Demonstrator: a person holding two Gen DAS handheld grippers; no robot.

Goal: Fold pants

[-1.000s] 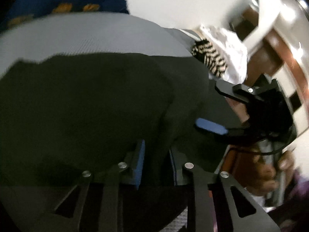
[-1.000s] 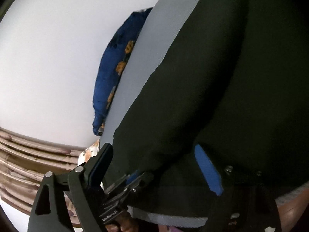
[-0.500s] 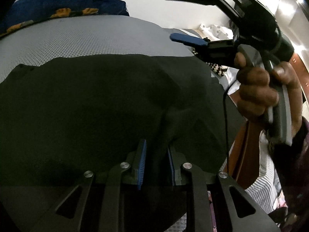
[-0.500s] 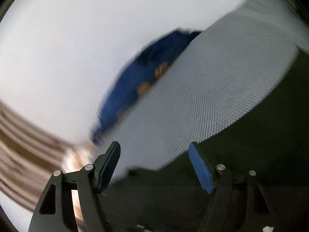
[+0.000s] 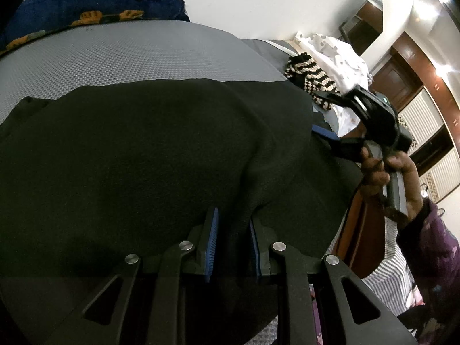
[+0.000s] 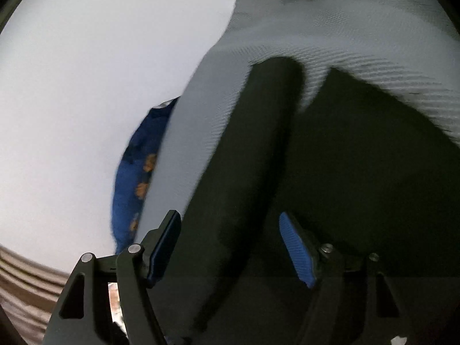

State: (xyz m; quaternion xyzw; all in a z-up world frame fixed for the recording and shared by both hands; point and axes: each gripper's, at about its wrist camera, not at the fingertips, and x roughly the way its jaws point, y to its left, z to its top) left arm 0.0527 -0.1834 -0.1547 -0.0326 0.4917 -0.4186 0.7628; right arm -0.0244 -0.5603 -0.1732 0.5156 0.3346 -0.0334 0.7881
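Partly blurred, pants (image 6: 359, 172) fill view.
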